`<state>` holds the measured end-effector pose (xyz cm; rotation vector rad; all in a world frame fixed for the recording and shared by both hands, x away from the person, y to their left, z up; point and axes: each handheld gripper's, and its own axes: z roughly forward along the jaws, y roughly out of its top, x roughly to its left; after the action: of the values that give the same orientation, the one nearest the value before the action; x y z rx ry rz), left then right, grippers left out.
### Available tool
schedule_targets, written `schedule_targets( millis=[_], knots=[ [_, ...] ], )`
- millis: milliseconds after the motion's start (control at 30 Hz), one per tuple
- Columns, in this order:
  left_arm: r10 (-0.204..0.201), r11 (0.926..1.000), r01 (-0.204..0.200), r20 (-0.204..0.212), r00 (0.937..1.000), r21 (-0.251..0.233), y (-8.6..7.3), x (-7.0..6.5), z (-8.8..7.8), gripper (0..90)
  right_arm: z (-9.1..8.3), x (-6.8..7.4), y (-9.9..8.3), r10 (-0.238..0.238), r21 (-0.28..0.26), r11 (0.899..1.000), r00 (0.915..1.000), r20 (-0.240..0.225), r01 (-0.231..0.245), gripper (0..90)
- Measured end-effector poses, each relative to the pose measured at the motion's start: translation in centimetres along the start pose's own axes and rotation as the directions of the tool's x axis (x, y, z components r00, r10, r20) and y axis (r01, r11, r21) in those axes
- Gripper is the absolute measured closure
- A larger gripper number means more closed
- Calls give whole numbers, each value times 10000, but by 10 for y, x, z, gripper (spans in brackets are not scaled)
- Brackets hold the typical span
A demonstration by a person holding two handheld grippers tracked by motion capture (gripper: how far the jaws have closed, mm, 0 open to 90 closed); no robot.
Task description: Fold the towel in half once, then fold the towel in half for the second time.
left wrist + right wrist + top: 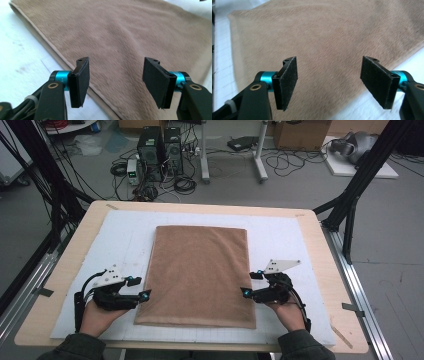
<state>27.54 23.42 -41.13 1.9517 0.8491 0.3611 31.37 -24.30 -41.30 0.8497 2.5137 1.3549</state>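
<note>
A light wooden tabletop (322,251) carries a white mat (125,232) that covers most of its surface. On the middle of the mat lies a brown towel (200,270), folded into a flat rectangle with its long sides running from near to far and its near edge close to the near edge of the mat.

The left claw (138,287), held in the person's left hand (97,315), sits at the towel's left edge, toward the near corner, with its tips reaching the edge. Its jaws stand wide apart with nothing between them. In the left gripper view the left claw (116,80) looks across the towel (120,37), whose hemmed edge runs diagonally under the gap between the pads.

The right claw (252,285), held in the right hand (290,312), sits at the towel's right edge, level with the left one, its tips over the edge of the cloth. Its jaws are also spread wide and hold nothing. In the right gripper view the right claw (329,80) faces the towel (324,37), with the mat (222,62) showing at both sides.

On the floor beyond the far edge stand two computer towers (160,152) among loose cables (185,182).
</note>
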Motion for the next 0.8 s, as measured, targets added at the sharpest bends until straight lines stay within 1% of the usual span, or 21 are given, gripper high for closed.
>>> schedule_targets(
  millis=[67,167,200,367,400,467,600,700,767,800],
  knots=[
    [-9,10000,9,-94,10000,2,5,4,1,383,2,-2,5,-1,30,10000,10000,44,1,291],
    [3,9999,-6,-174,9998,-165,13,9,4,378,3,-8,12,-57,12,10000,9999,149,57,285],
    [54,9999,-56,-209,9998,-126,16,10,5,378,4,-9,14,-52,11,10000,9998,197,52,279],
    [123,9995,-130,-264,9996,-285,30,13,9,378,5,-13,27,-140,9,9999,9995,294,140,267],
    [163,9994,-171,-284,9995,-289,31,14,10,378,5,-14,29,-213,-21,9998,9991,365,214,265],
    [209,9995,-217,-341,9992,-234,34,16,12,378,6,-15,32,-225,24,9997,9991,357,225,265],
    [179,9997,-185,-436,9989,-145,38,22,18,381,10,-20,38,-246,41,9997,9988,413,245,266],
    [116,9998,-123,-534,9985,-133,42,28,21,381,15,-25,43,-230,184,9996,9988,436,222,266],
    [46,9997,-58,-563,9984,-220,46,32,22,386,18,-28,48,-299,289,9992,9986,440,286,266],
    [30,9999,-39,-604,9982,-159,49,34,24,386,20,-31,53,-353,342,9988,9983,461,338,266]
  ],
)
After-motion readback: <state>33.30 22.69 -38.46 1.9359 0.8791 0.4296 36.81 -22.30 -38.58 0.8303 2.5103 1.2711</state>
